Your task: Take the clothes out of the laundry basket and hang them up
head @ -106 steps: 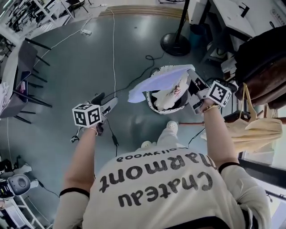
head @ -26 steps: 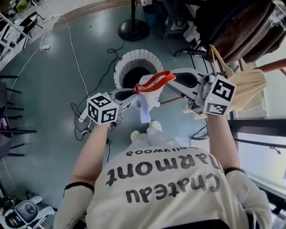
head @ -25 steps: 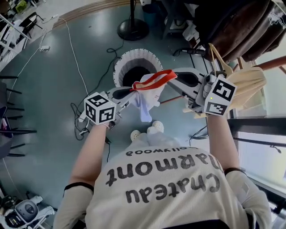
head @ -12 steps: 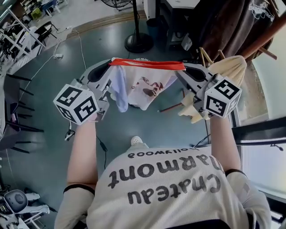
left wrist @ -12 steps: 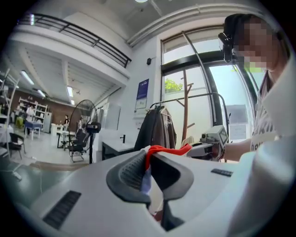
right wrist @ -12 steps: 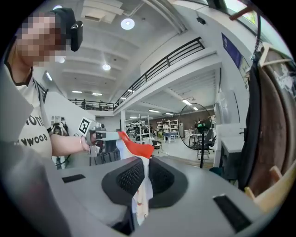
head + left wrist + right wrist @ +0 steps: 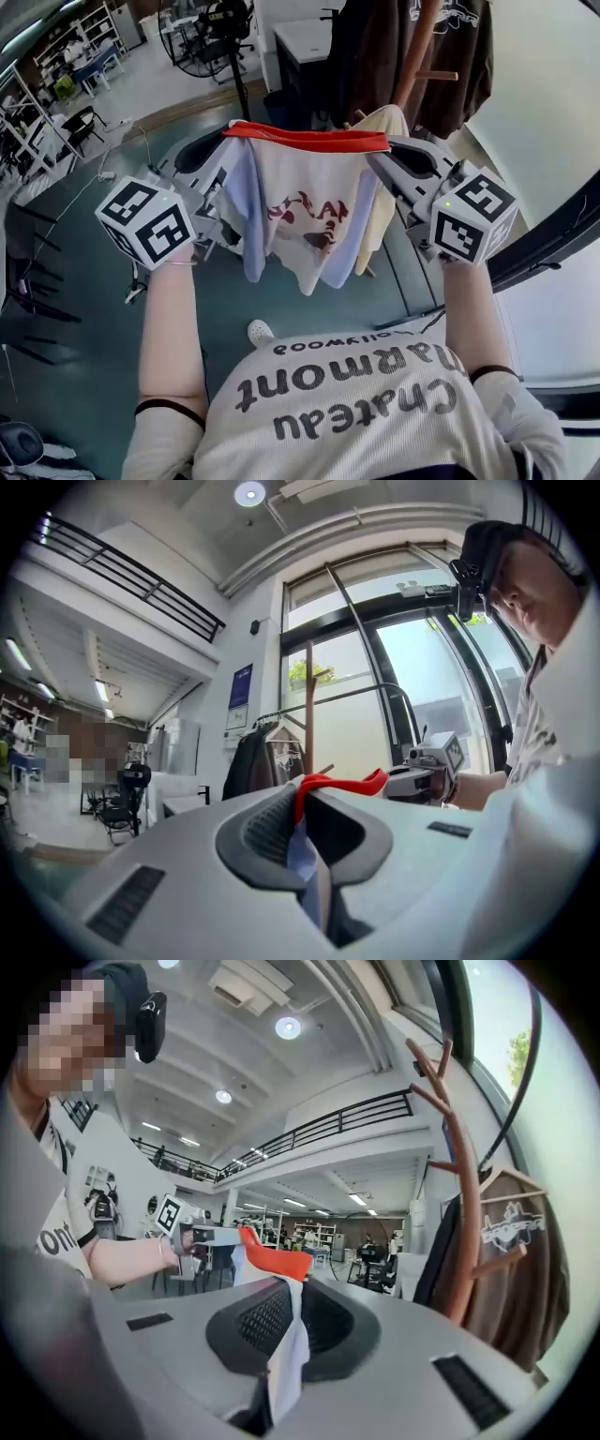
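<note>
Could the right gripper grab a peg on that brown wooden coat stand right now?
Probably not. The right gripper is shut on the red-banded white garment stretched across to the left gripper, so its jaws are occupied. The brown wooden coat stand itself rises just ahead, seemingly unobstructed.

Cream dark-lettered T-shirt (image 7: pixel 356 412), grey left claw (image 7: pixel 223 141), grey right claw (image 7: pixel 386 152), black-and-white marker cubes (image 7: pixel 145 223)

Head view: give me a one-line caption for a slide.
The left hand-held gripper and right hand-held gripper hold a red-trimmed garment stretched out before a wooden coat rack.
</note>
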